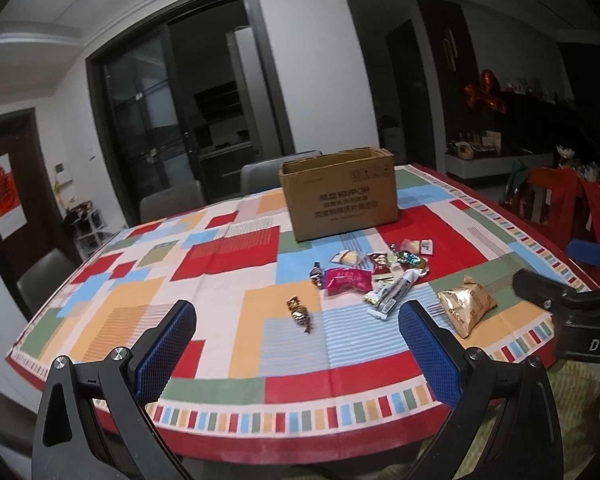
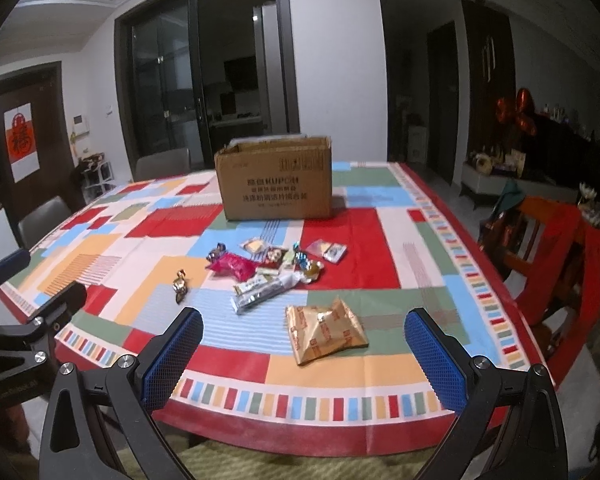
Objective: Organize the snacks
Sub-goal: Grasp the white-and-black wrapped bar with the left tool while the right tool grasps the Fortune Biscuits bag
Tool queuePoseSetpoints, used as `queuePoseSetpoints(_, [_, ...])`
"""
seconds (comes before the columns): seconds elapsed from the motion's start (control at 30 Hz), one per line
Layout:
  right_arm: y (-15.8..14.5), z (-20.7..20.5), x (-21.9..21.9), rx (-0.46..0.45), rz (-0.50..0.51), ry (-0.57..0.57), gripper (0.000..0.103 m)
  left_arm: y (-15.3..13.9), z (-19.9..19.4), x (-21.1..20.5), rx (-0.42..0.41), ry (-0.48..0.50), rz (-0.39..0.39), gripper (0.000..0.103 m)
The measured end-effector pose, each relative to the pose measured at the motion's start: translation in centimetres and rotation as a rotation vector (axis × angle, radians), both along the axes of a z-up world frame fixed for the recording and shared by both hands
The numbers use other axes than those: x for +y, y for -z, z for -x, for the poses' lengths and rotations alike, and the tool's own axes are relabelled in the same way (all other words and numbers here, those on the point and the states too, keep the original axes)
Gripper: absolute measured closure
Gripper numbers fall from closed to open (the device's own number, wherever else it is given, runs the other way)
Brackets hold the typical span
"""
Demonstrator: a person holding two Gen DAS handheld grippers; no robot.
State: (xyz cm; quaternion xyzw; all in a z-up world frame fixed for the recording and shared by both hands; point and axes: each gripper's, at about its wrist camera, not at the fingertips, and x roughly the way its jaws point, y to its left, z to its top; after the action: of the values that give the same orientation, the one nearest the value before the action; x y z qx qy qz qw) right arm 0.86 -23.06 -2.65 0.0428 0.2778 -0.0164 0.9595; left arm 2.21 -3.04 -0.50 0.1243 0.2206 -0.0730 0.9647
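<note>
An open cardboard box (image 1: pixel 338 196) (image 2: pixel 275 179) stands at the far middle of the table. Before it lies a pile of snacks: a pink packet (image 1: pixel 346 280) (image 2: pixel 236 265), a white bar wrapper (image 1: pixel 394 294) (image 2: pixel 260 294) and several small candies. A gold candy (image 1: pixel 299 314) (image 2: pixel 180 282) lies apart on the left. A gold bag (image 1: pixel 466 306) (image 2: pixel 325 330) lies nearest the front edge. My left gripper (image 1: pixel 298 344) is open and empty above the near edge, short of the gold candy. My right gripper (image 2: pixel 304 354) is open and empty, short of the gold bag.
A bright patchwork cloth (image 1: pixel 228 264) (image 2: pixel 380 240) covers the table. Grey chairs (image 1: pixel 46 284) stand at the left and far sides. A red chair (image 2: pixel 556 256) stands at the right. The right gripper's body (image 1: pixel 572 312) shows at the right of the left wrist view.
</note>
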Motion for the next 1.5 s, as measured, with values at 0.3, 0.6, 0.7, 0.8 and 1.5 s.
queuePoseSetpoints(0.3, [3.1,-3.6,-1.3,0.102,-0.049,-0.002,0.001,1.6,-3.3,-2.2,0.064,0.111,-0.015,0.007])
queuePoseSetpoints(0.6, [5.3,-6.3,-2.0,0.159,-0.051,-0.018,0.001,3.9,-7.0,-4.9,0.141,0.218,-0.038,0.022])
queuePoseSetpoints(0.7, [6.0,-7.2,-2.3,0.170,-0.051,-0.023,0.001,4.8,-8.6,-5.8,0.177,0.255,-0.038,0.027])
queuePoseSetpoints(0.8, [6.8,-8.1,-2.5,0.184,-0.050,-0.024,0.001,5.8,-10.2,-6.6,0.206,0.290,-0.049,0.033])
queuePoseSetpoints(1.5, [10.3,-12.3,-2.8,0.302,-0.051,-0.037,0.005,11.4,-17.0,-10.2,0.368,0.462,-0.080,0.063])
